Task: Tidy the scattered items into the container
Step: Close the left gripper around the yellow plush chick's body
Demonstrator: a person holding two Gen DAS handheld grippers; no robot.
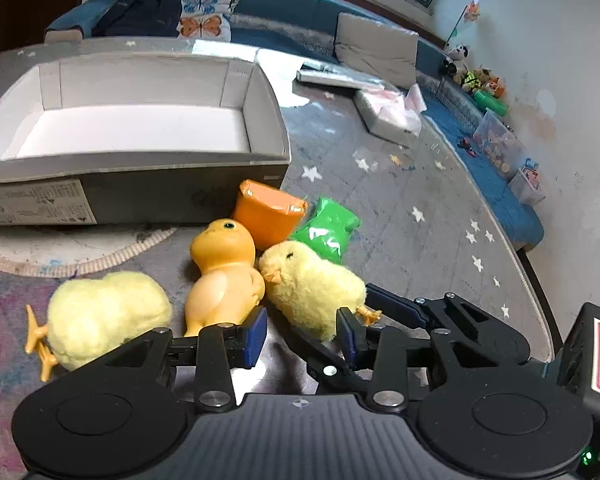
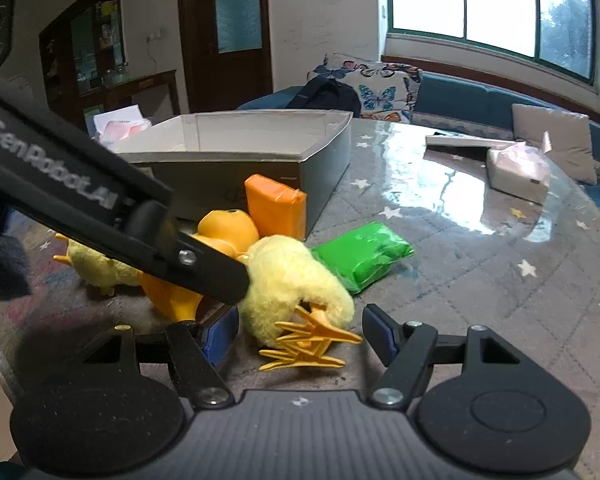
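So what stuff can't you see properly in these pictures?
- Left fluffy chick: right wrist view, mostly hidden behind the left gripper's black arm.
- Orange rubber duck: right wrist view, body covered by that same arm.
- Box: right wrist view, too low to show its floor.
- Box label: left wrist view, print too small to read.

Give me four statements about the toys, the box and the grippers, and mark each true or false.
1. The grey box already holds a chick. False: nothing shows inside it.
2. The green packet lies on the table outside the box. True.
3. The right gripper is shut on the orange packet. False: it is open around the fluffy chick.
4. The left gripper is open. True.
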